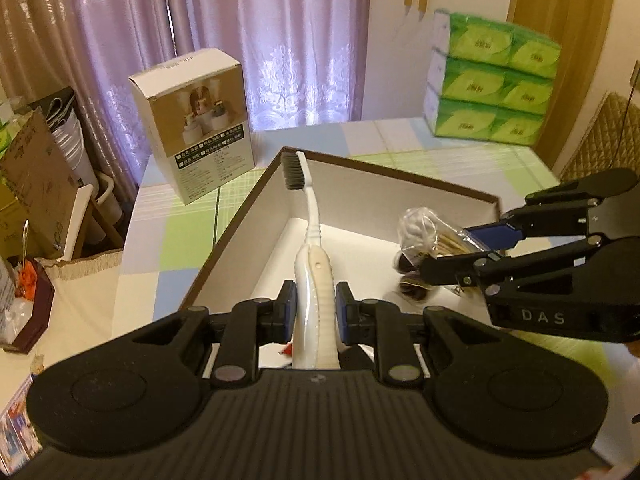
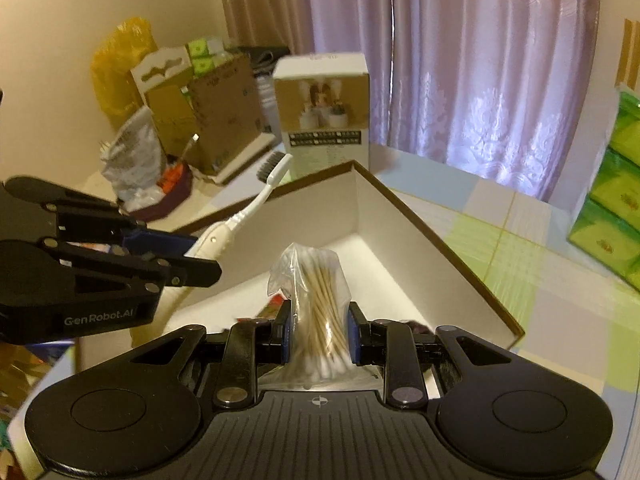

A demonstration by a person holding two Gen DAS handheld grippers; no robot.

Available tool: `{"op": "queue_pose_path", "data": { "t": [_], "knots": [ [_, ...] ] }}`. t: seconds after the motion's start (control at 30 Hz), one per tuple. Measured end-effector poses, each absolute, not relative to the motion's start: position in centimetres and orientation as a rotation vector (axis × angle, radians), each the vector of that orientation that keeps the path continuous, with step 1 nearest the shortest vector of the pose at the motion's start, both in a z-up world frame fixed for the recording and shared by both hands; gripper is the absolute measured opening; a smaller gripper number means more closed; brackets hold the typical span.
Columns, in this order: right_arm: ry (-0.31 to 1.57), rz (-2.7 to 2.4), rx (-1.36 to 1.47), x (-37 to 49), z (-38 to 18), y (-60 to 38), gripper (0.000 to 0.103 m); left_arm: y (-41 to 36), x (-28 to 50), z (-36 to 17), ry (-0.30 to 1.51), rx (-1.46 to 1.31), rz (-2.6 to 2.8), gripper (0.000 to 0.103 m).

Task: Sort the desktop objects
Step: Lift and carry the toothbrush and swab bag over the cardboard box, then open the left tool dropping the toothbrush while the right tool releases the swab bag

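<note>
Step in hand: placing items into the box [image 1: 360, 184] on the counter [image 1: 168, 240]. The left gripper [image 1: 316, 312] jaws clamp a toothbrush [image 1: 312, 240]; the right gripper [image 2: 318, 330] jaws clamp a bag of cotton swabs [image 2: 316, 292]. Both items hang above the box interior. Next: lower each, then open the jaws.

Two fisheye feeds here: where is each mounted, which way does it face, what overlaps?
Left wrist: on the left gripper, looking along its fingers at the white toothbrush it clamps; right gripper enters from the right.
Right wrist: on the right gripper, facing the clear bag of cotton swabs it clamps; left gripper enters from the left.
Shared: open white brown-rimmed box, printed carton, purple curtain.
</note>
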State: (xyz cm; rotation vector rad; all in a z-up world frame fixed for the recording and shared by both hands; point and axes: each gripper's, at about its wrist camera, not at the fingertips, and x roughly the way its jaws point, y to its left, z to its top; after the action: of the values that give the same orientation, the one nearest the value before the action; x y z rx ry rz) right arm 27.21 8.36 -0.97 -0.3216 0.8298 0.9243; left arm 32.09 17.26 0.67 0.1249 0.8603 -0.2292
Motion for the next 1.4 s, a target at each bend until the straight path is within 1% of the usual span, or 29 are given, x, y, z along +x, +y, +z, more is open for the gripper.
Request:
{"op": "queue_pose_path", "data": {
  "t": [0.53, 0.83, 0.9, 1.07, 1.13, 1.2, 1.27, 1.3, 1.33, 1.37, 1.4],
  "knots": [
    [0.933, 0.856, -0.395, 33.1, -5.9, 11.4, 0.023, 16.8, 40.0, -6.5, 0.993, 0.203, -0.268, 0.017],
    [0.956, 0.854, -0.382, 33.8, -6.9, 11.9, 0.024, 16.4, 41.4, -7.4, 0.974, 0.229, -0.27, 0.017],
    [0.959, 0.856, -0.382, 33.9, -7.0, 12.0, 0.024, 16.3, 41.4, -7.3, 0.967, 0.236, -0.269, 0.021],
    [0.956, 0.86, -0.372, 34.0, -7.1, 12.2, 0.024, 16.5, 41.4, -7.0, 0.966, 0.214, -0.27, 0.022],
    [0.94, 0.864, -0.368, 33.9, -7.0, 12.3, 0.024, 16.7, 41.3, -6.8, 0.966, 0.204, -0.265, 0.024],
    [0.916, 0.865, -0.363, 33.9, -6.9, 12.3, 0.024, 16.9, 41.0, -6.6, 0.965, 0.195, -0.26, 0.03],
    [0.9, 0.872, -0.354, 33.9, -6.8, 12.4, 0.027, 17.0, 40.7, -6.4, 0.961, 0.19, -0.259, 0.032],
    [0.886, 0.874, -0.35, 33.9, -6.7, 12.4, 0.032, 17.1, 40.5, -6.2, 0.959, 0.187, -0.257, 0.033],
    [0.87, 0.877, -0.347, 33.7, -6.6, 12.3, 0.042, 17.1, 40.3, -6.1, 0.957, 0.183, -0.255, 0.034],
    [0.854, 0.877, -0.349, 33.6, -6.4, 12.2, 0.044, 17.1, 40.0, -6.0, 0.957, 0.181, -0.254, 0.036],
    [0.844, 0.88, -0.351, 33.5, -6.3, 12.1, 0.05, 17.2, 39.8, -5.9, 0.955, 0.181, -0.247, 0.037]
  ]
}}
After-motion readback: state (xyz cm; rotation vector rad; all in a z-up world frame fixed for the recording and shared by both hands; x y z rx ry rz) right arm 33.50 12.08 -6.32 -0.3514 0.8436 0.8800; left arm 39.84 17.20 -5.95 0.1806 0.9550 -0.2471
